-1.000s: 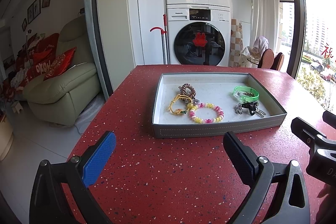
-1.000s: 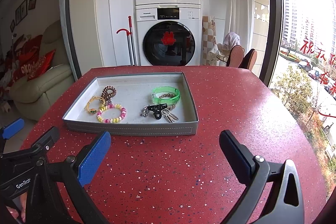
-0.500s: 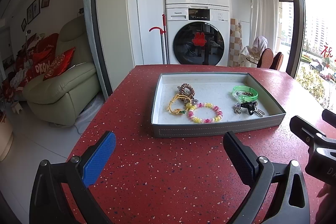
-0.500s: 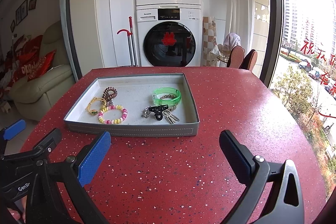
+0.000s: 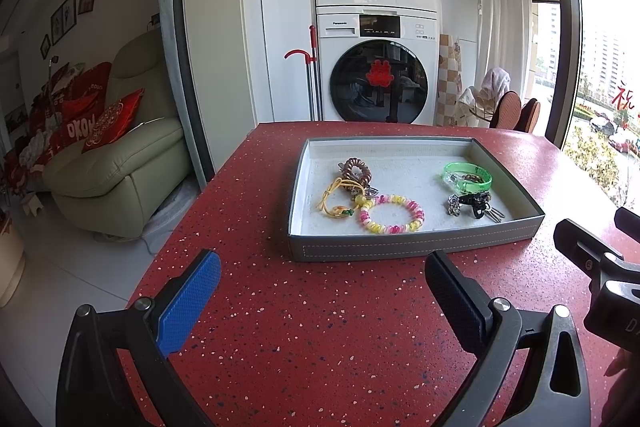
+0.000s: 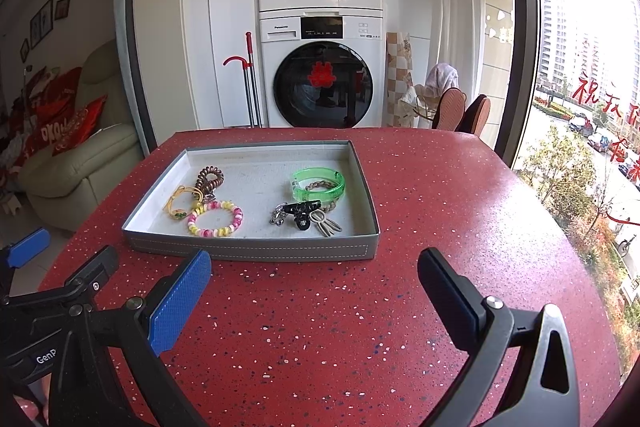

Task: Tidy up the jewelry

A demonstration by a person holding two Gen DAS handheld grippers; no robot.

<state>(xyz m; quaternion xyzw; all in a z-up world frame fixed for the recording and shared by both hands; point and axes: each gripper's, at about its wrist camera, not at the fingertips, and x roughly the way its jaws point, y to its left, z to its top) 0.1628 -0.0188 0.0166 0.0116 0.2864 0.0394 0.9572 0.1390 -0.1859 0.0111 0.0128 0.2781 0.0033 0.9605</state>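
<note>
Both my tools, left tool and right tool, hung wide and empty over the surface; ahead, all jewelry lay in the tray; sorted or awaiting sorting, I couldn't judge.

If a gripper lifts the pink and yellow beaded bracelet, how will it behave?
The pink and yellow beaded bracelet looks strung, so it would probably sag rather than hold its ring shape. Its small rounded beads may slip between pads. It seems light, and lies close beside the yellow cord piece.

Black claw frames — blue pads; silver screws
</note>
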